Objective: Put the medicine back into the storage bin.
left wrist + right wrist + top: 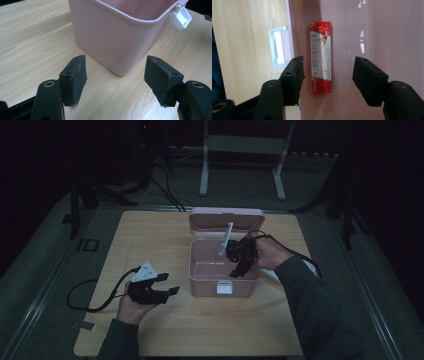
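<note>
Box: small red and white carton (321, 57) lying flat on the floor of the pink bin (200, 270), close to the wall with the white latch (277, 47)
Right gripper (327, 75): jaws spread, poised over the carton, pads not touching it
Left gripper (165, 284): jaws spread, holding nothing, resting on the table (150, 235) just beside the bin
Handling: likely light, thin card, crushes if squeezed hard
Hold: across the long narrow sides, near the middle; the near wall leaves little room for one jaw
</note>
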Motion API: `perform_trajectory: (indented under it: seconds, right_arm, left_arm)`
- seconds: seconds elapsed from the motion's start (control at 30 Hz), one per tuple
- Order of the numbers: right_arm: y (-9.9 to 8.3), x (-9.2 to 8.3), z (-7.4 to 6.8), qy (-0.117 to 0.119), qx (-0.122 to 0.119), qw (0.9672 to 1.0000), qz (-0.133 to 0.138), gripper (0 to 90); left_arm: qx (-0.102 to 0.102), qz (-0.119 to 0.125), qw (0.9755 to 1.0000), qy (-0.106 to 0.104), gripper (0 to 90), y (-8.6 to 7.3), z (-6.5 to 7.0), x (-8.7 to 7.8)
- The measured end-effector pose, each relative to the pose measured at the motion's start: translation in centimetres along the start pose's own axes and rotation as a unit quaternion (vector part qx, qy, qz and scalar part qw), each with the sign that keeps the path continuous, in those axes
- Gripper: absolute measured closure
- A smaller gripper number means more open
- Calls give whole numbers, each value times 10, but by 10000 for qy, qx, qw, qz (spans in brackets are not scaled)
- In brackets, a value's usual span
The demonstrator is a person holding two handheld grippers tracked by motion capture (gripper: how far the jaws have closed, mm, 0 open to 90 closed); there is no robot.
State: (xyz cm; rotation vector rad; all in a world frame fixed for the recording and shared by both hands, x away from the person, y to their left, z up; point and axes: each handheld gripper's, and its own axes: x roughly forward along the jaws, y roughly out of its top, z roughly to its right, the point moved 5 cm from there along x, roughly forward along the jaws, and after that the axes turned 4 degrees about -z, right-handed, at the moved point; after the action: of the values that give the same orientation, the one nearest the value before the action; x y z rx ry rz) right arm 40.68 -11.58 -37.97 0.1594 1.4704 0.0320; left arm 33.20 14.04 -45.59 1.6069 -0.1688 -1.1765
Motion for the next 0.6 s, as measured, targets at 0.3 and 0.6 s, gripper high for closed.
perform_trajectory:
  seconds: [0.3,0.6]
  right_arm:
    - [-40,-10,1,-230,451,9984,265,439]
    - [-78,-20,6,-424,877,9940,497,475]
  left_arm:
    - [6,-35,10000,-4,343,0,0,1]
    - [12,-35,10000,2,343,-1,0,1]
